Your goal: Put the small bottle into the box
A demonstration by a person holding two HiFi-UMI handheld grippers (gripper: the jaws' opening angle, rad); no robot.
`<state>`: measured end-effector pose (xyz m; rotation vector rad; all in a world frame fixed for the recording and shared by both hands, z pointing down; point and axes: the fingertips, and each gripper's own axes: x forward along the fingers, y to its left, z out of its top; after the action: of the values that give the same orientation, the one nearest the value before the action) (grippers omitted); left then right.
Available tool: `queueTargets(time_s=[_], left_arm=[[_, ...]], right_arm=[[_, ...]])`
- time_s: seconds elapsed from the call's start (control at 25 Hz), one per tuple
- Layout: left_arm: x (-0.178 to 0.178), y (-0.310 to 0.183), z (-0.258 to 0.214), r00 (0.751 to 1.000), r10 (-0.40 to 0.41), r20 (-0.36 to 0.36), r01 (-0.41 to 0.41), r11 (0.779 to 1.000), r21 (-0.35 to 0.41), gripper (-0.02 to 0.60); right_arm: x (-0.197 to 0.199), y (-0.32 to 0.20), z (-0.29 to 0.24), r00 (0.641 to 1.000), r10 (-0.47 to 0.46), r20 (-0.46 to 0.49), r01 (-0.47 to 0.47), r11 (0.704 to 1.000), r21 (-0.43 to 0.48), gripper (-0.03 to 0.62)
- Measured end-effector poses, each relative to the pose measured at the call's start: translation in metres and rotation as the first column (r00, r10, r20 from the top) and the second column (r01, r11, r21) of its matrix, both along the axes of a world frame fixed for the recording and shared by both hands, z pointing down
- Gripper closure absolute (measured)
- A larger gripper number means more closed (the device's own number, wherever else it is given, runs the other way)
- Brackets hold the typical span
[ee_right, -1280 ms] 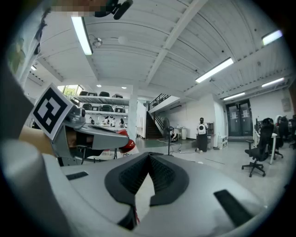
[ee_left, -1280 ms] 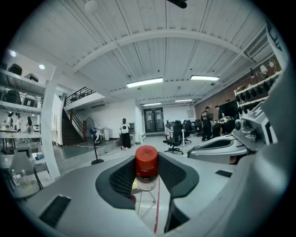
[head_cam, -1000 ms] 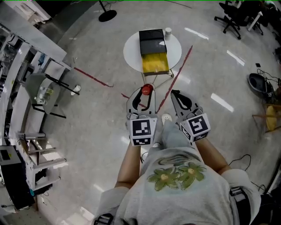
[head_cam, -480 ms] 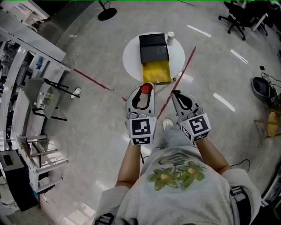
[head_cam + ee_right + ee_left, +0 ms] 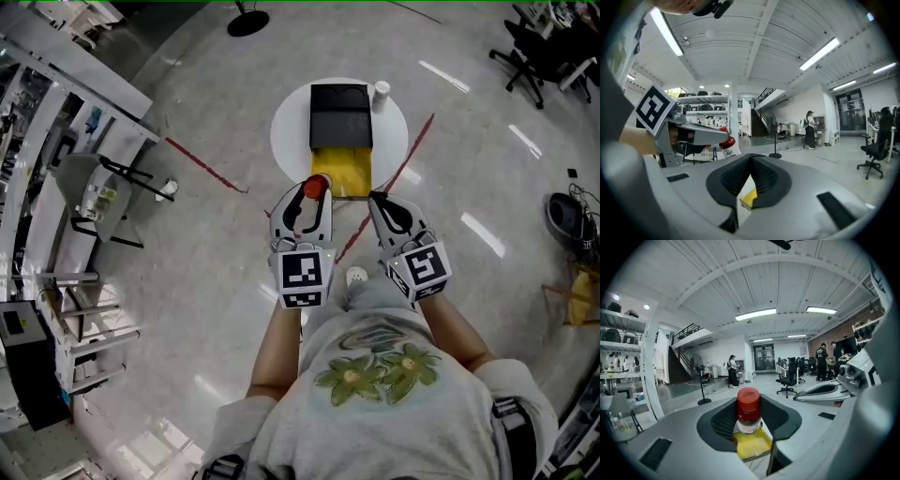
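A small bottle with a red cap stands upright between the jaws of my left gripper, which is shut on it. In the left gripper view the bottle sits between the dark pads, with yellow showing below it. The box lies on the round white table, with its black lid at the far side and its yellow inside nearest me. The bottle hangs just short of the box's near edge. My right gripper is to the right, shut and holding nothing, its pads meeting at the tip.
A white cup stands on the table right of the box. Red tape lines cross the grey floor. Shelving and racks line the left side. Office chairs stand at the far right. My shoe shows below the grippers.
The table and box have drawn nearer to both grippers as I walk forward. The bottle stays held in the left gripper, now close to the box's near edge.
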<state>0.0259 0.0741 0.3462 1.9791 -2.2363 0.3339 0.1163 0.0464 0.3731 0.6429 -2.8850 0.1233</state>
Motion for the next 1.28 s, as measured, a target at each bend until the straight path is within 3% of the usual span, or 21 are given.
queueTargets(time_s=[0.56, 1.28], left_arm=[[-0.025, -0.028, 0.018, 1.0, 0.0, -0.018, -0.001, 0.999, -0.04, 0.437], [-0.066, -0.098, 0.018, 0.99, 0.138, -0.037, -0.14, 0.989, -0.052, 0.437]], right_arm=[[-0.024, -0.032, 0.017, 1.0, -0.003, -0.021, 0.002, 1.0, -0.027, 0.592], [-0.072, -0.094, 0.018, 0.995, 0.07, -0.068, -0.071, 0.997, -0.017, 0.591]])
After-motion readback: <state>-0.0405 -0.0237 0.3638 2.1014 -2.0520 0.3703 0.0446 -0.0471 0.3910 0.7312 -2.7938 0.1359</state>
